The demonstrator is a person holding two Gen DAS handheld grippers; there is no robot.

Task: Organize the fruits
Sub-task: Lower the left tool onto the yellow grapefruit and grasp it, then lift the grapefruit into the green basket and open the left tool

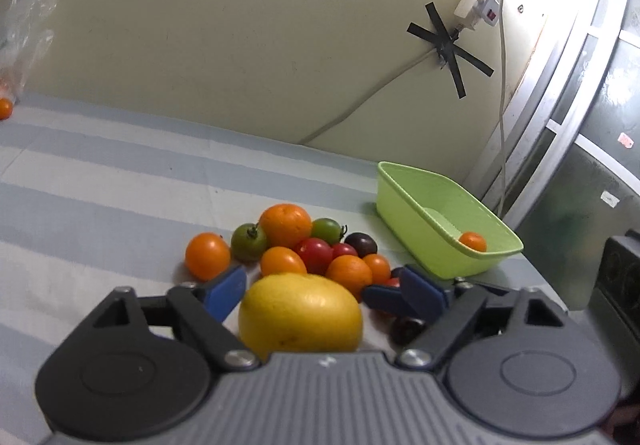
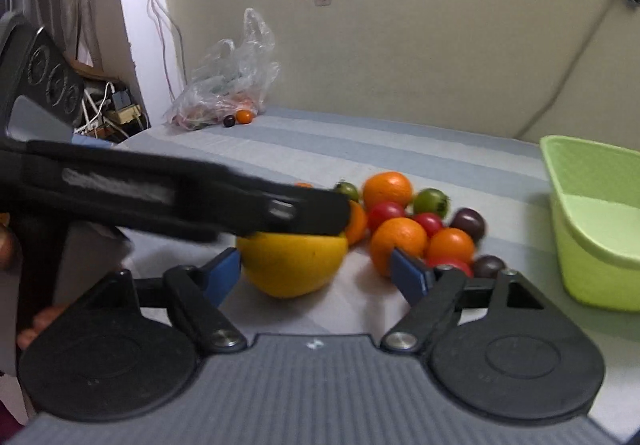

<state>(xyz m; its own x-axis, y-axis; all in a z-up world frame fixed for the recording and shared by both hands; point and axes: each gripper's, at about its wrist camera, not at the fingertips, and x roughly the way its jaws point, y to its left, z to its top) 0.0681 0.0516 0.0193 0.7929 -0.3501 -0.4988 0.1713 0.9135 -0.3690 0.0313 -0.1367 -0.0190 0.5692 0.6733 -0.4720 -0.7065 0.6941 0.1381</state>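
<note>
A large yellow citrus fruit rests on the striped cloth between the fingers of my left gripper. The blue pads sit close beside it and the jaws stand open. In the right wrist view a black finger of the left gripper crosses over the top of the yellow fruit. My right gripper is open, its left pad near the fruit and its right pad in front of an orange. Behind lies a pile of oranges, red, green and dark tomatoes. One small orange lies in the green basket.
The green basket stands at the table's right, near the edge. A clear plastic bag with small fruit beside it lies at the back left against the wall. A person's hand shows at the left.
</note>
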